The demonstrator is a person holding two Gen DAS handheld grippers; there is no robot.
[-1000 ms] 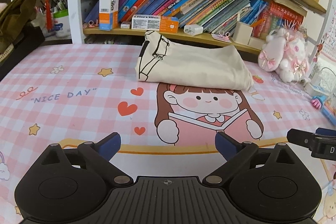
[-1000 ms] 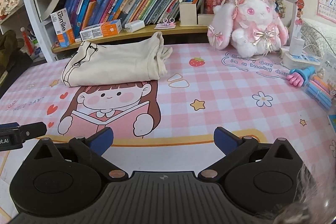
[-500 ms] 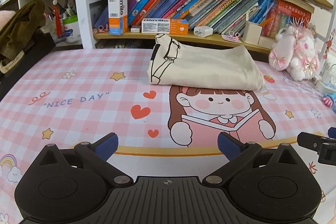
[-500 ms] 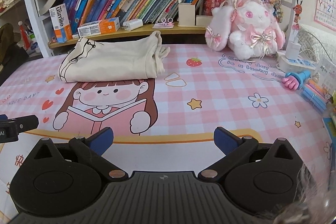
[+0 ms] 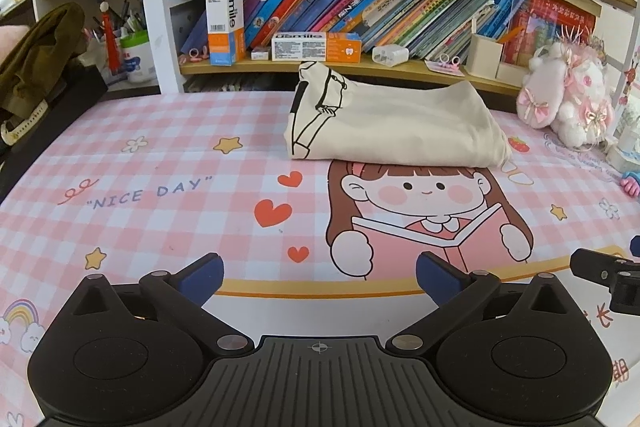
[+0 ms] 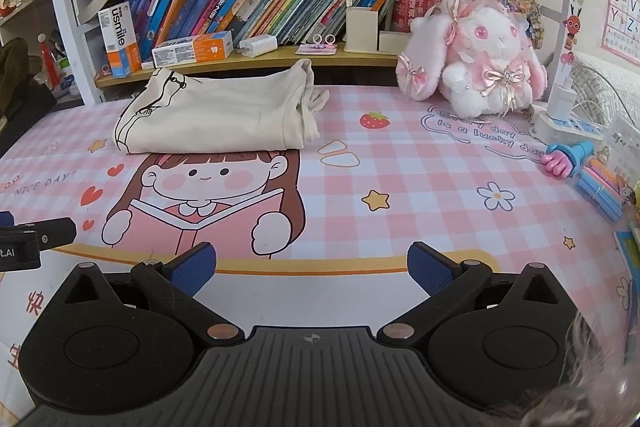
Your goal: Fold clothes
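Observation:
A cream garment with a black line drawing (image 5: 392, 125) lies folded in a compact bundle at the back of the pink checked desk mat (image 5: 160, 167), just in front of the low bookshelf. It also shows in the right wrist view (image 6: 216, 117). My left gripper (image 5: 318, 273) is open and empty, held low over the mat's near edge, well short of the garment. My right gripper (image 6: 312, 265) is open and empty too, to the right of the left one. Each gripper's tip shows at the edge of the other's view.
A low shelf with books and boxes (image 5: 320, 27) runs behind the garment. A pink plush rabbit (image 6: 476, 63) sits at the back right, with a power strip (image 6: 564, 125) and a pack of pens (image 6: 600, 187) along the right edge. An olive garment (image 5: 36, 55) lies at the far left.
Both grippers have drawn back and shifted slightly left, so the folded garment sits further right in the left view. The garment has not moved. Both jaws stay open.

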